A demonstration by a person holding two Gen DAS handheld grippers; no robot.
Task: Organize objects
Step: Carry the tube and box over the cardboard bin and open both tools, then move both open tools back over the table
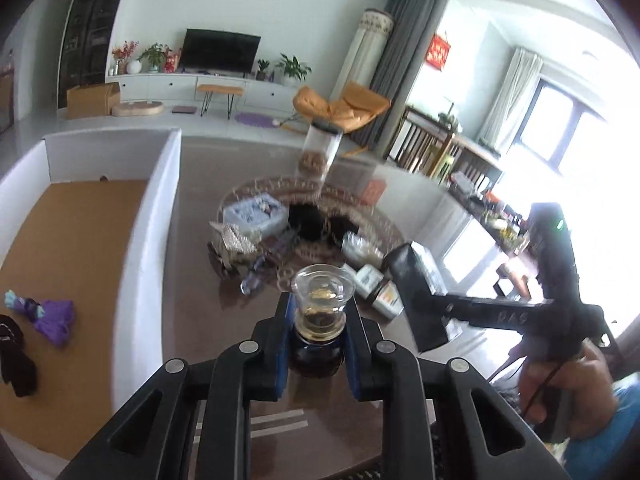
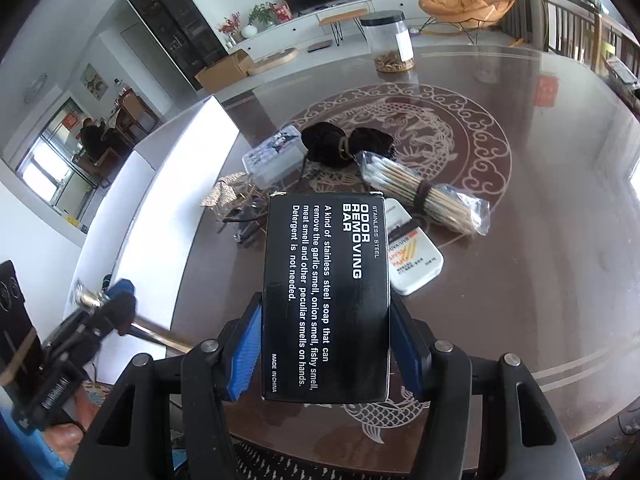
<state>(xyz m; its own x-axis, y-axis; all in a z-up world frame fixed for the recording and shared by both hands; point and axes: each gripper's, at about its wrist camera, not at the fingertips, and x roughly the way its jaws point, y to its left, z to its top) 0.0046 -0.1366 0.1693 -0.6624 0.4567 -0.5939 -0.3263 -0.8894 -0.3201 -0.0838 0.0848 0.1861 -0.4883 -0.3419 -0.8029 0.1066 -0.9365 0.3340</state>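
My left gripper [image 1: 318, 344] is shut on a small glass bottle [image 1: 320, 312] with a clear cap and amber liquid, held above the brown table [image 1: 200, 184]. My right gripper [image 2: 326, 344] is shut on a black odor removing bar box [image 2: 326, 296], held above the table. That box also shows at the right of the left wrist view [image 1: 416, 292]. A white-walled storage box [image 1: 152, 216] with a cork floor lies to the left, holding a purple toy [image 1: 52, 318] and a black item [image 1: 14, 356].
On the table lie a clear plastic case [image 2: 274, 152], a black yarn bundle [image 2: 344, 144], bagged cotton swabs [image 2: 424, 190], a white tin [image 2: 416, 260], a gold-foil item [image 2: 224, 196] and a tall clear jar [image 2: 386, 40]. The white box wall [image 2: 160, 216] stands left.
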